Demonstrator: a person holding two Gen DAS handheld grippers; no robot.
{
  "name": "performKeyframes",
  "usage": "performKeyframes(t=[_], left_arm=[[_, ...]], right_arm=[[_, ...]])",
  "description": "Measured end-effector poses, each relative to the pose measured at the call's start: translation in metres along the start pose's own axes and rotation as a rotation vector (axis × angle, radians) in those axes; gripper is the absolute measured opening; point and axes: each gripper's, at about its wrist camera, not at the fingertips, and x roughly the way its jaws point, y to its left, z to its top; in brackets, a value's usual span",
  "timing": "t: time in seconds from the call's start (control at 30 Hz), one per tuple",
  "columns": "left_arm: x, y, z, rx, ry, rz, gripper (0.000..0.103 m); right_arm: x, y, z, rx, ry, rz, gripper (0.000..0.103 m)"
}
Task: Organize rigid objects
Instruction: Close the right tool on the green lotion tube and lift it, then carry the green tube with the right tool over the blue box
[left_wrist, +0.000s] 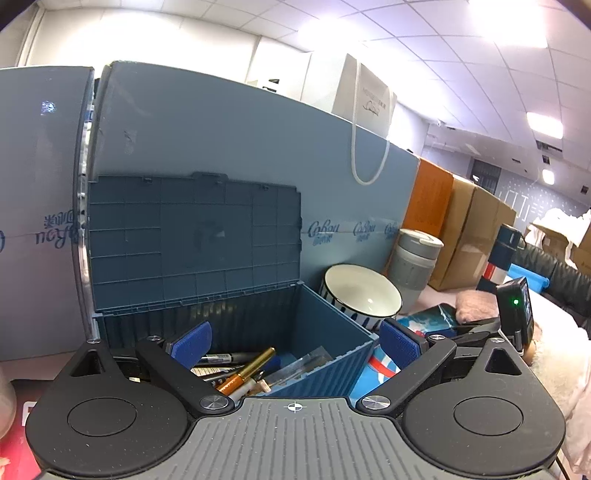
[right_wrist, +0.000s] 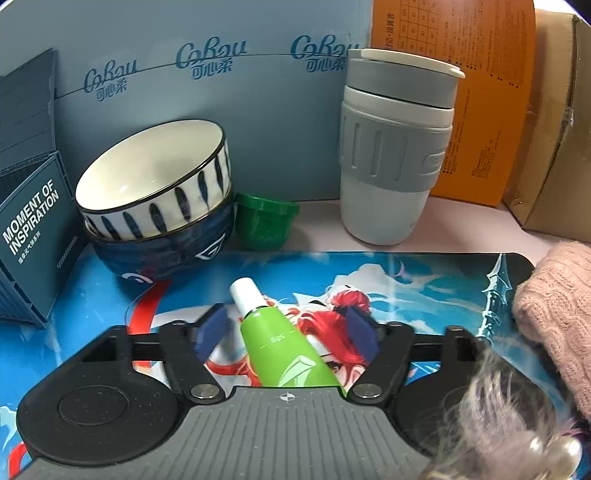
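Observation:
My left gripper (left_wrist: 295, 343) hangs open above a blue storage box (left_wrist: 328, 328) whose lid (left_wrist: 195, 236) stands up against the blue panel. Nothing sits between its blue pads (left_wrist: 192, 343). Several pens and markers (left_wrist: 243, 373) lie inside the box. In the right wrist view a green tube with a white cap (right_wrist: 273, 343) lies on the printed mat (right_wrist: 406, 288), between the fingers of my right gripper (right_wrist: 288, 330). A gap shows on each side of the tube, so the pads are not pressing on it.
A white striped bowl (right_wrist: 155, 177) sits nested in a dark blue bowl (right_wrist: 166, 251), with a small green cup (right_wrist: 264, 221) and a grey lidded tumbler (right_wrist: 395, 147) beside them. A pink knit item (right_wrist: 554, 295) lies at the right. The storage box (right_wrist: 29, 236) is at the left, with cardboard boxes (right_wrist: 554, 129) behind.

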Motion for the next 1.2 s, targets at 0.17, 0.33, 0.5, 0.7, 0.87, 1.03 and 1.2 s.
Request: performKeyframes(t=[0.17,0.33,0.5,0.7,0.87,1.03,1.2], left_arm=[[-0.004,0.001,0.001,-0.003,-0.007,-0.006,0.099],[-0.011,0.006,0.003,-0.002,-0.015,-0.01,0.099],[-0.021,0.016,0.007,-0.042,-0.044,-0.018,0.099],[-0.031,0.028,0.011,-0.08,-0.074,-0.028,0.099],[-0.037,0.04,0.013,-0.123,-0.09,-0.011,0.099],[-0.041,0.055,0.013,-0.17,-0.105,0.012,0.099],[-0.044,0.066,0.013,-0.196,-0.124,0.051,0.1]], right_arm=[[-0.011,0.013,-0.006,-0.057,-0.011,-0.005,0.031],[-0.044,0.025,-0.013,-0.056,-0.125,0.011,0.026],[-0.106,0.021,-0.02,0.058,-0.345,0.062,0.025],[-0.167,0.039,-0.014,0.18,-0.547,0.104,0.024],[-0.189,0.081,0.016,0.186,-0.603,0.127,0.024],[-0.193,0.131,0.039,0.181,-0.646,0.184,0.024],[-0.177,0.17,0.056,0.217,-0.665,0.284,0.024]])
